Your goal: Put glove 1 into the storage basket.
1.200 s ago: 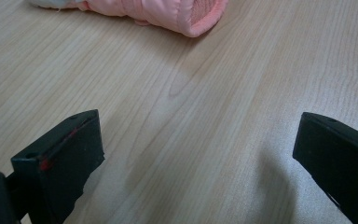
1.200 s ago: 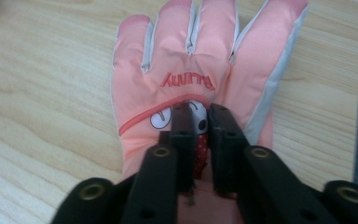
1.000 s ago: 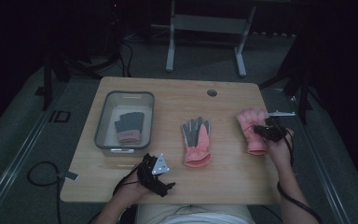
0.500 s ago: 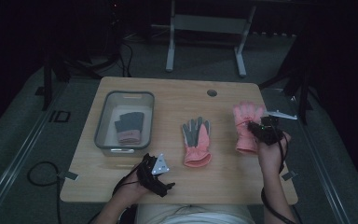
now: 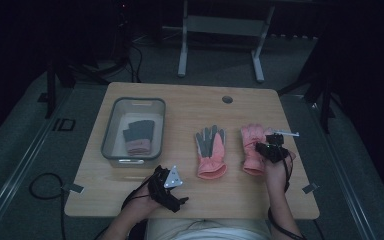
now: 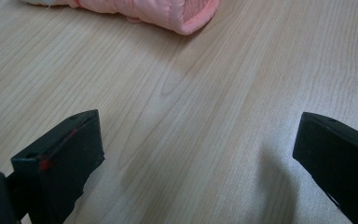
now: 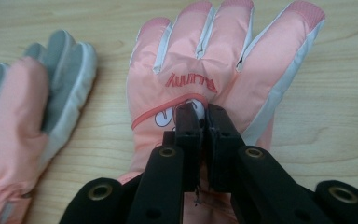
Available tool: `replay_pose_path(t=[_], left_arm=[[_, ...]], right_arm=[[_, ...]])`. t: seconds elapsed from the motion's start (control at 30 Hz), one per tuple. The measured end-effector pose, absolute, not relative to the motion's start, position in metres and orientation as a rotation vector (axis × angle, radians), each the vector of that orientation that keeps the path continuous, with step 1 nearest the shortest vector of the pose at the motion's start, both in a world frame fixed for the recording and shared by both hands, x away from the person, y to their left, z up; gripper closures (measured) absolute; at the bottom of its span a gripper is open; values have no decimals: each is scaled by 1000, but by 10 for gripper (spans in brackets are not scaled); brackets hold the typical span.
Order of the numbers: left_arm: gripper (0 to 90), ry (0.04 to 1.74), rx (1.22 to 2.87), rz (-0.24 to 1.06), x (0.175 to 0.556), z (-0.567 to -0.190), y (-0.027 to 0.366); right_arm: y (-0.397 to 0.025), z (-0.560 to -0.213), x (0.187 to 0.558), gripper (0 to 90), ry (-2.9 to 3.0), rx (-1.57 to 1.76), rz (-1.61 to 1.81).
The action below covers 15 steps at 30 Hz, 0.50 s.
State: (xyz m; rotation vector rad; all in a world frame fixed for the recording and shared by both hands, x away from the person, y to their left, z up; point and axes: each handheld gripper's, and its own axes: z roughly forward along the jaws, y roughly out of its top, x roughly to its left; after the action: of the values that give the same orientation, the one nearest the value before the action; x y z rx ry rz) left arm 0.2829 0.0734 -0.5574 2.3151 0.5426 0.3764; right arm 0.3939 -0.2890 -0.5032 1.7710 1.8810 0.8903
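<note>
Right gripper point(image 7: 204, 122) pinching only a thin fold of the pink glove point(image 7: 223, 60) near the table's point(image 5: 190, 107) right edge, left gripper point(image 6: 196, 154) wide open at the near edge: likely to slip once lifted toward the bin point(image 5: 111, 131).

A clear plastic bin point(image 5: 110, 131) holding a folded grey-and-pink glove point(image 5: 138, 136) sat left of centre on the wooden table point(image 5: 185, 107); a metal stand point(image 5: 220, 25) stood behind.
</note>
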Motion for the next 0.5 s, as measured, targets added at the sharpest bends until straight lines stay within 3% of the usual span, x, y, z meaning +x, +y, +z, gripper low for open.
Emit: replay_pose_path(t=[0.2, 0.5], left_arm=[[13, 538, 2314, 373, 282, -557, 72], [13, 542, 2315, 368, 282, -557, 73]], right_arm=[[-289, -522, 402, 829, 1908, 1785, 860], [-293, -512, 403, 749, 1997, 1682, 839]])
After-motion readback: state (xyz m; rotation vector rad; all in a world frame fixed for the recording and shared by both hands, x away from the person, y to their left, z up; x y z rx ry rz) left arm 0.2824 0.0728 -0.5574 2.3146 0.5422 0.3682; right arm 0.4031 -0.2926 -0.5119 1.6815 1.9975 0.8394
